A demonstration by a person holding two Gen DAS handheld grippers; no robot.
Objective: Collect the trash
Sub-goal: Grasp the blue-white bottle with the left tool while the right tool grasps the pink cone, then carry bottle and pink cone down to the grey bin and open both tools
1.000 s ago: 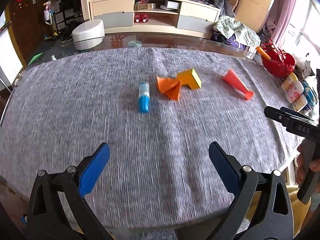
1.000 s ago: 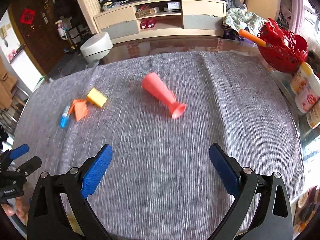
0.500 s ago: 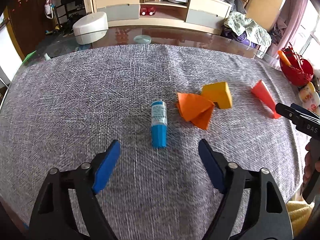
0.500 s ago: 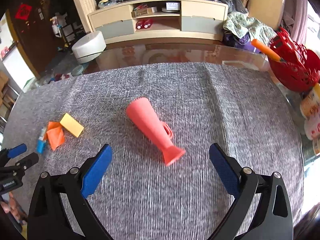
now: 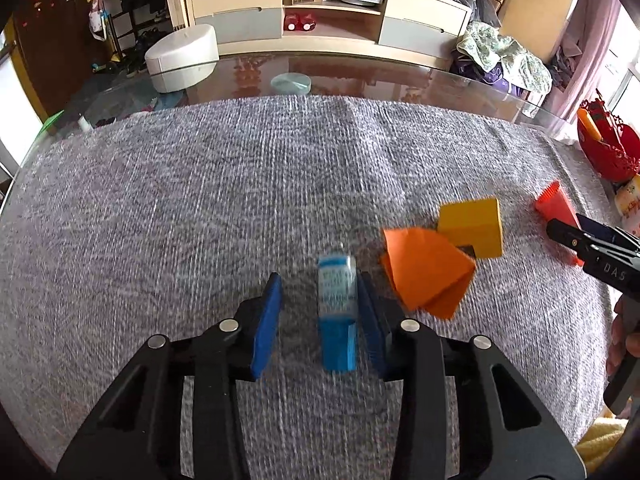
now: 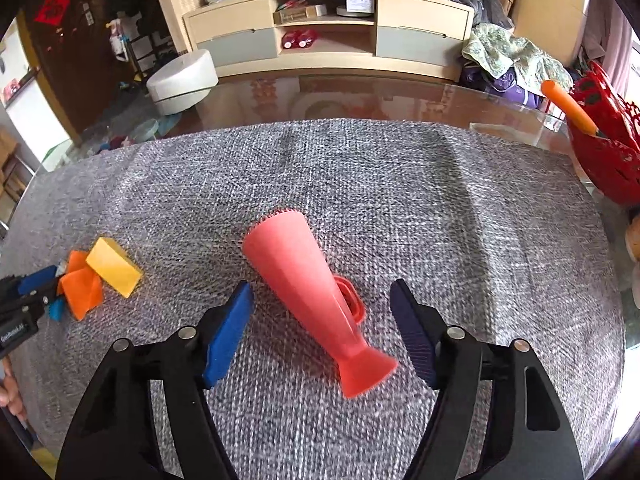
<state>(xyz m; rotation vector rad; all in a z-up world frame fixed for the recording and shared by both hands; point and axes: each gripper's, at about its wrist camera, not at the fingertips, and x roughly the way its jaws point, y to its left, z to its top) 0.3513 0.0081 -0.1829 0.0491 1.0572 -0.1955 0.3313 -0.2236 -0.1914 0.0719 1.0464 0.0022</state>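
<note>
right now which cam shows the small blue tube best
The left wrist view: the blue tube lies between the closing left gripper pads, label visible. In the right wrist view only a bit of it peeks out behind the orange paper.

— any writing you can actually read here?
— white letters "das" on the black body of the right gripper (image 5: 568, 236), seen at the right edge of the left wrist view.
— and on the left gripper (image 6: 30, 290)?
— a small white word on its black body in the right wrist view, too small to make out.
— the blue tube (image 5: 337, 312)?
— a pale printed label, blurred, unreadable.
</note>
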